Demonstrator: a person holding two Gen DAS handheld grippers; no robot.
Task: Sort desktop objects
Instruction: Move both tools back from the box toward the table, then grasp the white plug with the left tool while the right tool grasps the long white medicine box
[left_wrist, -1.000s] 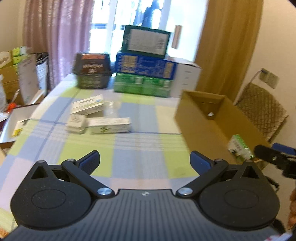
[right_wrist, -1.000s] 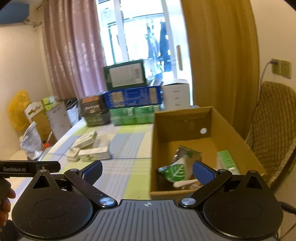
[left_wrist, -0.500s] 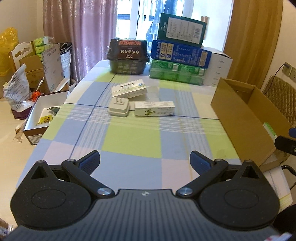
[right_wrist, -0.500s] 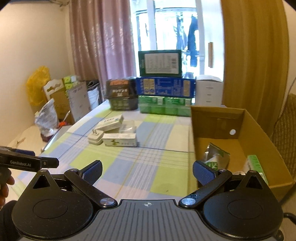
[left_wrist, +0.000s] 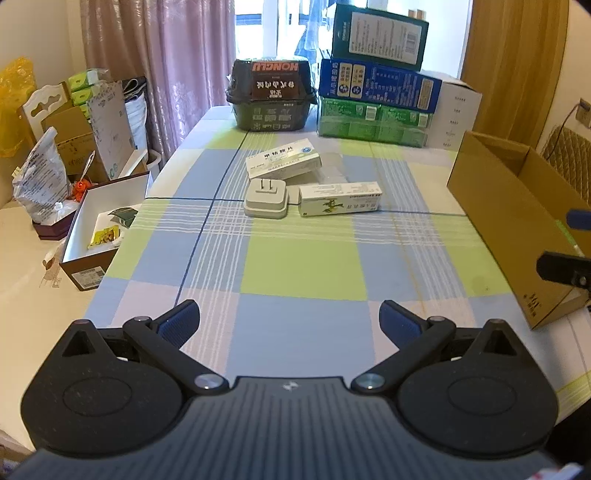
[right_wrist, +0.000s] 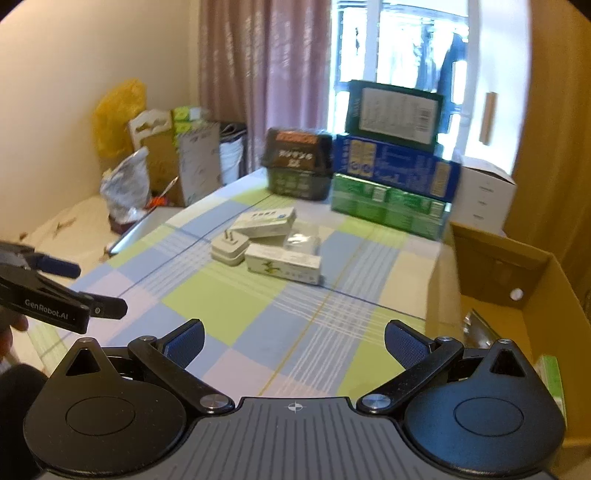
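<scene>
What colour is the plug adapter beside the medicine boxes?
Light grey plug adapter, prongs pointing up; clearest in the left wrist view.

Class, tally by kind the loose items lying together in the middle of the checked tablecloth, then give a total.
Medicine boxes: 2 (white box, box with green leaf print)
Plug adapter: 1
Clear plastic packet: 1
Total: 4

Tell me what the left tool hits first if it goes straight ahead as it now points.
Probably the white plug adapter or the green-printed carton beside it. The left tool is open, with only bare checked tablecloth before them. Depth is unclear, so which one comes first is uncertain.
</scene>
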